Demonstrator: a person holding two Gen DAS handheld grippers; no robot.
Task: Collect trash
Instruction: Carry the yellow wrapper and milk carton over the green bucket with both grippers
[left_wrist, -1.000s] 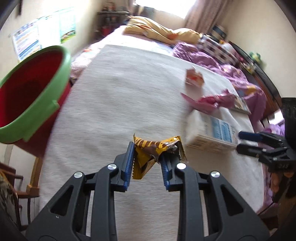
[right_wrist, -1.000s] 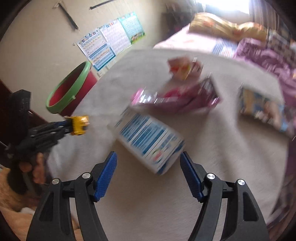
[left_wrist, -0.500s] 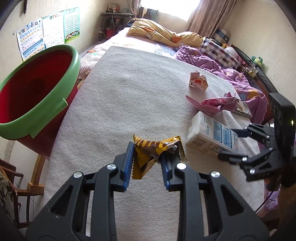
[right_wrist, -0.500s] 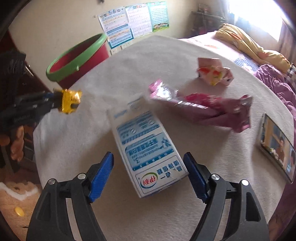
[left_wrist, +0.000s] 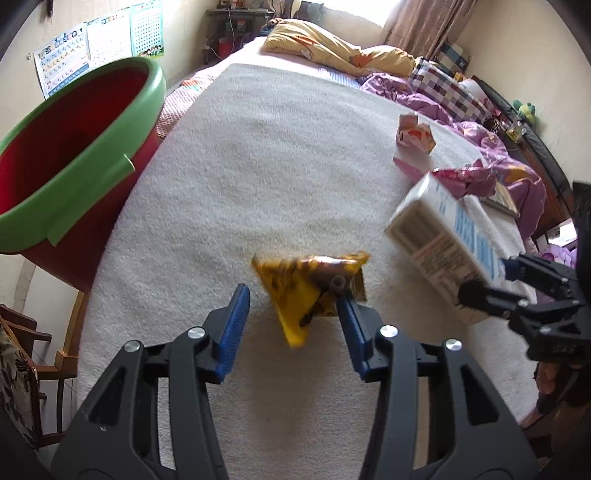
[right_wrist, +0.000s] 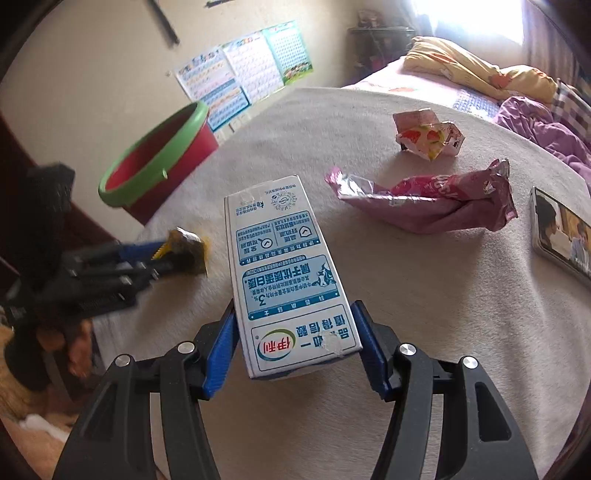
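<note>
Trash was the matter in hand, and none of it could be seen in the bin yet. The left tongs (left_wrist: 291, 306) were opening: the yellow wrapper (left_wrist: 306, 288) hung blurred between the blue pads, clear of the left pad and against the right one, low in the middle of the left wrist frame and over the white blanket (left_wrist: 277, 166), not over the bin. The right tongs (right_wrist: 295, 336) were closing on the milk carton (right_wrist: 284, 273), whose printed end sat between the pads at the bottom centre of the right wrist frame; both pads lay against its sides and it looked lifted off the blanket. Further out, a pink wrapper (right_wrist: 424, 199) lay right of centre and a crumpled strawberry-printed wrapper (right_wrist: 428, 136) above it, both untouched. The red bin with a green rim (left_wrist: 70, 155) stood at the left edge of the left wrist frame, beside the bed, its inside showing nothing. So four pieces looked left to go. A phone (right_wrist: 561, 232) lay at the right edge close to the pink wrapper, and purple bedding (left_wrist: 480, 122) and a yellow pillow (left_wrist: 332, 48) crowded the upper right.
</note>
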